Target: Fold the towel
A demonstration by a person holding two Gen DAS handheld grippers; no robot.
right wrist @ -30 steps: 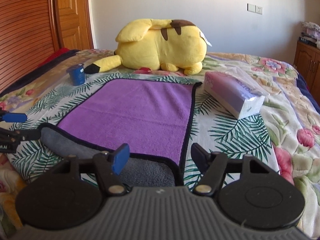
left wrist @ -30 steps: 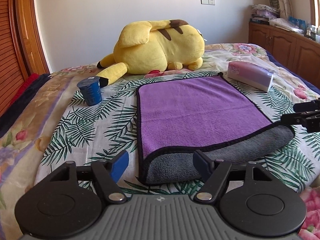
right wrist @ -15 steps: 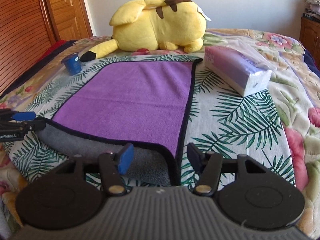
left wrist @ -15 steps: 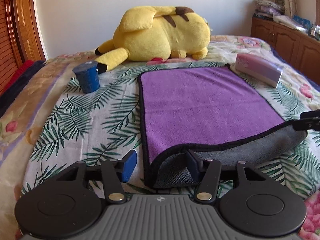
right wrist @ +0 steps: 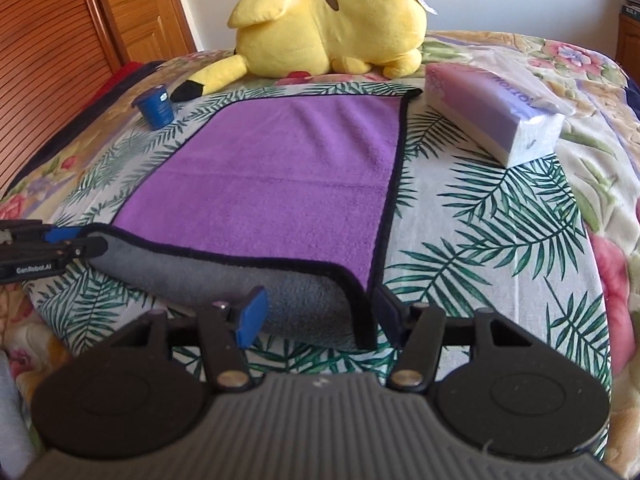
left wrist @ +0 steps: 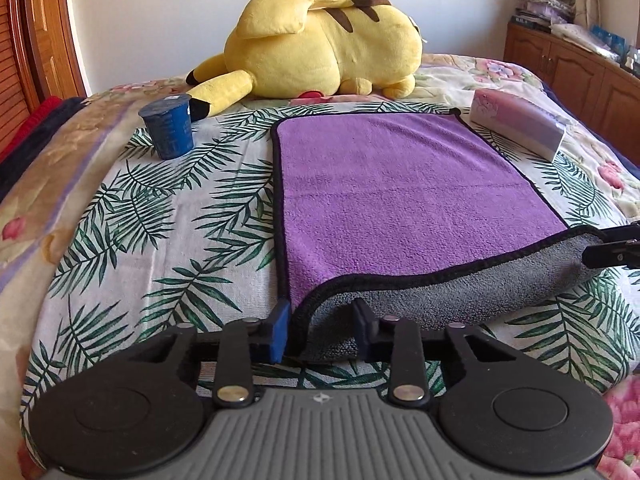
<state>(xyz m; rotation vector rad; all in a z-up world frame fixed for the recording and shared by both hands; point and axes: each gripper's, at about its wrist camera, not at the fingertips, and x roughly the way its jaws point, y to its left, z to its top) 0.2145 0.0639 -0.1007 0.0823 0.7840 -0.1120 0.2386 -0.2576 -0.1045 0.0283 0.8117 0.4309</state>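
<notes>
From the left wrist, a purple towel [left wrist: 400, 192] lies flat on a leaf-patterned bed [left wrist: 160, 240], its near edge turned up grey. The left gripper [left wrist: 320, 326] straddles the near left corner, jaws apart. From the right wrist, the right gripper [right wrist: 320, 314] straddles the near right corner, also unclenched.

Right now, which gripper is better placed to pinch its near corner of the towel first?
Left. The left gripper is narrower and already straddles the towel corner's edge; the right gripper is wider open around its corner.
</notes>
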